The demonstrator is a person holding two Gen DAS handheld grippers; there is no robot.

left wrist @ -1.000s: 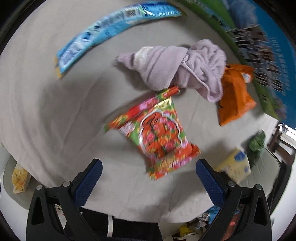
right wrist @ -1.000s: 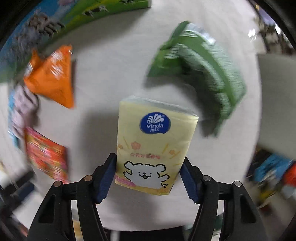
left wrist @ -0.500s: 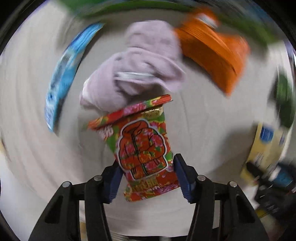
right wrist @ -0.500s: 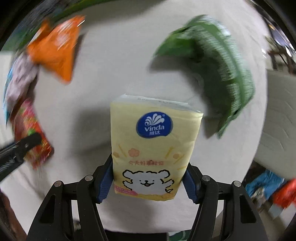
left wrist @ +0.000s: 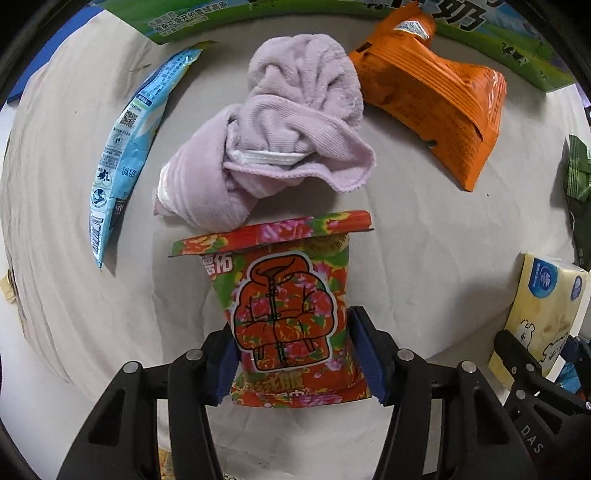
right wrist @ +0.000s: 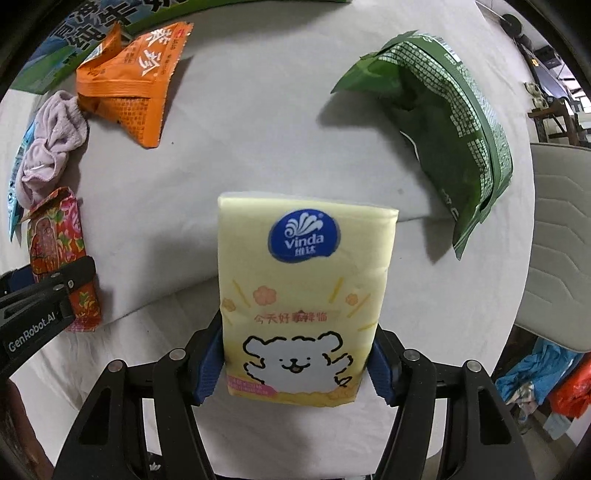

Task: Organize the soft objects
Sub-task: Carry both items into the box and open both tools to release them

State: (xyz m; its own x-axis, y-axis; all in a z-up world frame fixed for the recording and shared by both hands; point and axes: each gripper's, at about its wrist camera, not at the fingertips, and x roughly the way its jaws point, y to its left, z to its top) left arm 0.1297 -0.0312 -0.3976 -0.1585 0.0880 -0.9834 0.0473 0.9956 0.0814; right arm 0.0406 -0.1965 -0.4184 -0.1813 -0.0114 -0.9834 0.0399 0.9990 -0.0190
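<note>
1. Left gripper (left wrist: 293, 356): both blue pads pressed against the sides of a flowered snack pouch (left wrist: 291, 310), jaws closed on its lower half; the pouch stands upright between them, its flat top seam pointing toward a crumpled purple towel (left wrist: 280, 136)
2. Right gripper (right wrist: 295, 363): pads clamped on the lower sides of a yellow tissue pack (right wrist: 304, 291) with a blue Vinda logo and a white bear drawing; the pack is held upright above the grey tablecloth (right wrist: 240, 129)
3. Purple towel: lying on the cloth just beyond the pouch's top edge, between a blue packet (left wrist: 129, 147) on its left and an orange bag (left wrist: 439, 99) on its right; whether it touches the orange bag I cannot tell
4. Green bag (right wrist: 443, 122): on the cloth beyond the tissue pack and to its right, well apart from the orange bag
5. Printed green and blue box (left wrist: 258, 14): along the far edge of the cloth, behind the towel and orange bag
</note>
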